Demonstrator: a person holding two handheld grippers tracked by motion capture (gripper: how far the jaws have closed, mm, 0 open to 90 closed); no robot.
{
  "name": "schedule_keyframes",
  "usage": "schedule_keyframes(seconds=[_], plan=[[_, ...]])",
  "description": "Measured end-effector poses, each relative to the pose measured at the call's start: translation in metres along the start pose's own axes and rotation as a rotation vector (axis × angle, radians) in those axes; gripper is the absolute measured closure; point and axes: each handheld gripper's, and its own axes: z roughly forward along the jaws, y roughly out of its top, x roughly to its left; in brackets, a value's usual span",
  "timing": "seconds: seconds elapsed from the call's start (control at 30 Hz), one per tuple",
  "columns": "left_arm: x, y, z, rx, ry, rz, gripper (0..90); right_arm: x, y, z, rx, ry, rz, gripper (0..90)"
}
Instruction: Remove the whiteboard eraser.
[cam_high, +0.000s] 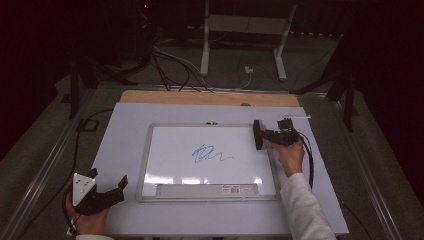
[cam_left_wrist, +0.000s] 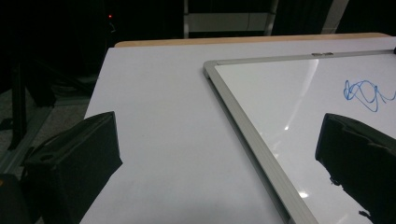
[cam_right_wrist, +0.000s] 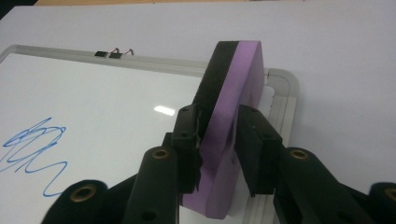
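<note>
A dim room is shown; grey floor (cam_high: 45, 135), tangled cables (cam_high: 170, 65) and a white-legged stand (cam_high: 245, 30) are seen at the far side.

The left gripper (cam_high: 107, 187) is matte black with a white three-cornered plate on top, dotted with what look like small screws, and a black cable trailing. The right gripper (cam_right_wrist: 219, 154) has blocky black fingers (cam_right_wrist: 187, 140) with brass-ringed holes. A white sleeve (cam_high: 305, 210) covers the right forearm.

A: The eraser (cam_right_wrist: 229, 126)?
B: Purple foam with a black felt face.
A: And the whiteboard (cam_high: 150, 150)?
B: White, silver-grey frame, blue scribble (cam_high: 210, 154) mid-frame, on a pale grey table (cam_high: 125, 125).
</note>
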Motion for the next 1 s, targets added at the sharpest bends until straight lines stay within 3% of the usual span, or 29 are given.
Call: schedule_keyframes(seconds=[0.03, 0.07, 0.23, 0.33, 0.47, 0.6, 1.0], plan=[[0.0, 0.0, 0.0, 0.0, 0.0, 0.0, 0.7, 0.0, 0.0, 0.0, 0.0, 0.0, 0.0, 68.4], [0.0, 0.0, 0.0, 0.0, -0.001, 0.0, 0.7, 0.0, 0.0, 0.001, 0.015, 0.008, 0.026, 61.2], [0.0, 0.0, 0.0, 0.0, -0.001, 0.0, 0.7, 0.001, 0.0, 0.005, 0.025, 0.016, 0.045, 53.7], [0.0, 0.0, 0.0, 0.001, -0.002, 0.0, 0.7, 0.004, 0.0, 0.012, 0.048, 0.029, 0.071, 40.8], [0.0, 0.0, 0.0, 0.001, 0.0, 0.0, 0.7, 0.003, -0.003, 0.018, 0.07, 0.05, 0.104, 32.5], [0.0, 0.0, 0.0, 0.001, 0.001, 0.001, 0.7, 0.004, -0.006, 0.024, 0.092, 0.075, 0.102, 40.0], [0.0, 0.0, -0.001, -0.002, 0.004, 0.005, 0.7, 0.01, -0.002, 0.012, 0.038, 0.04, 0.065, 40.8]])
